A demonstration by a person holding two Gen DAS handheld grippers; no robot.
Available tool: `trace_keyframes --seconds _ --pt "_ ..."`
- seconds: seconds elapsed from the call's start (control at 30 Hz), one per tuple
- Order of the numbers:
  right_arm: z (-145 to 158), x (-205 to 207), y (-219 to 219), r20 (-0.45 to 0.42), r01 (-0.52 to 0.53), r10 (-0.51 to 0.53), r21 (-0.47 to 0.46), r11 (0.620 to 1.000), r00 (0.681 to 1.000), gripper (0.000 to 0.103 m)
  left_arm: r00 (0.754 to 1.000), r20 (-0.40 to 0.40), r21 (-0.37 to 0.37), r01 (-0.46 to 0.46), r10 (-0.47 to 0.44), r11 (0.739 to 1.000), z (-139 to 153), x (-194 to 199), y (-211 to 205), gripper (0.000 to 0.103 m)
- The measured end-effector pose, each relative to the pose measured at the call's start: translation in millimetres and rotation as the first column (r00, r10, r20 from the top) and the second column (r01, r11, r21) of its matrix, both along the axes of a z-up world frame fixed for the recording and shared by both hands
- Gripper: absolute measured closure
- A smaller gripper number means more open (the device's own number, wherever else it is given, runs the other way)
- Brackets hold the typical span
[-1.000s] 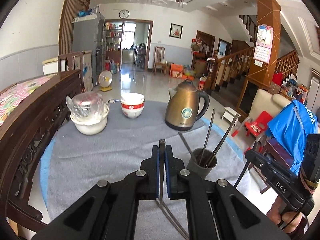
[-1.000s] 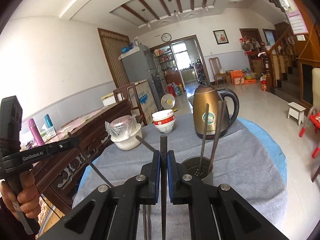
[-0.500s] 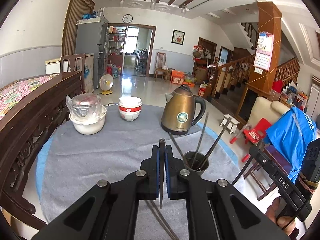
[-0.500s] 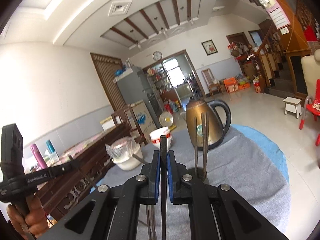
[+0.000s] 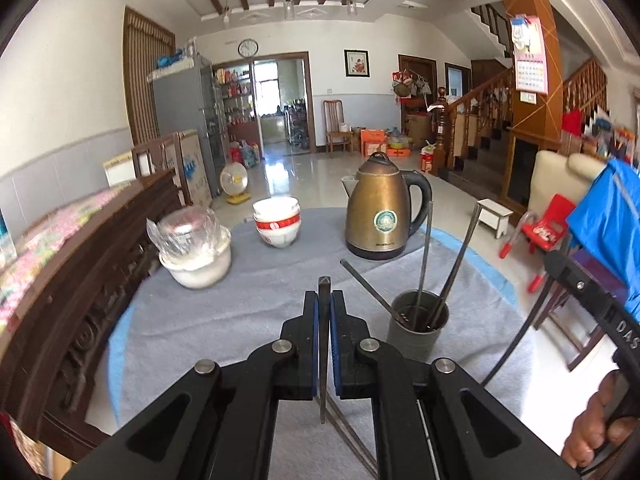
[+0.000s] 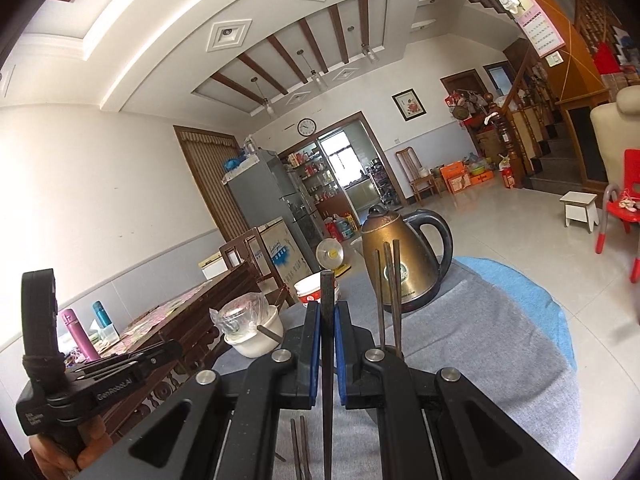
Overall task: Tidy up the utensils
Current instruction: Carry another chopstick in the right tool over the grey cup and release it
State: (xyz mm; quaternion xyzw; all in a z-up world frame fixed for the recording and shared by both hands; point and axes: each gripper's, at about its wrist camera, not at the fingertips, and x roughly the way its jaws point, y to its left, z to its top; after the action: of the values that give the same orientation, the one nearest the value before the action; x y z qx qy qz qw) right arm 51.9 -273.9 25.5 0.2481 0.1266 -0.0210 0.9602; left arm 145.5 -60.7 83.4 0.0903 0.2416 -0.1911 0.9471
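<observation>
a: start big. where does the table (image 5: 224, 320) sit?

b: round, under a grey cloth (image 5: 248, 312), filling the lower half of the left wrist view. its edge curves from 9 o'clock round to 3 o'clock, with a blue rim showing on both sides.

a: and the hands?

b: the left gripper (image 5: 324, 322) is held level over the near part of the cloth, pointing at 12 o'clock, tongs pressed together on one dark chopstick (image 5: 323, 344) that runs along them. the right gripper (image 6: 327, 334) is tilted upward toward the ceiling, tongs likewise clamped on a dark chopstick (image 6: 327, 344). the person's right hand (image 5: 596, 428) shows at 4 o'clock in the left view.

a: the holder?

b: a grey cup (image 5: 418, 330) stands at 2 o'clock from the left tips, just beside them, with three chopsticks (image 5: 425, 264) leaning out of it.

a: open room?

b: bare cloth at 11 o'clock, up to a white tub (image 5: 198, 264). stacked bowls (image 5: 277, 226) and a brass kettle (image 5: 380, 216) stand near the far edge. more chopsticks (image 5: 348, 436) lie flat on the cloth under the left gripper.
</observation>
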Motion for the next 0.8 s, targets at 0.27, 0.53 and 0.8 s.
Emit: trace_keyframes --seconds 0.27,0.53,0.8 --pt "0.0 -4.6 -10.4 0.013 0.016 -0.016 0.023 1.0 1.0 0.096 0.999 0.042 0.044 0.0 -0.002 0.999 9.7 -1.4 -15.6 0.097" --pt "14.2 -10.9 -22.8 0.047 0.043 -0.044 0.03 0.999 0.998 0.096 0.998 0.062 0.038 0.026 -0.029 0.999 30.4 3.0 -36.0 0.097" --pt "48.9 -4.9 -27.3 0.117 0.073 -0.071 -0.015 0.997 0.991 0.096 0.995 0.058 -0.012 0.081 -0.08 0.997 55.0 13.1 -52.0 0.097"
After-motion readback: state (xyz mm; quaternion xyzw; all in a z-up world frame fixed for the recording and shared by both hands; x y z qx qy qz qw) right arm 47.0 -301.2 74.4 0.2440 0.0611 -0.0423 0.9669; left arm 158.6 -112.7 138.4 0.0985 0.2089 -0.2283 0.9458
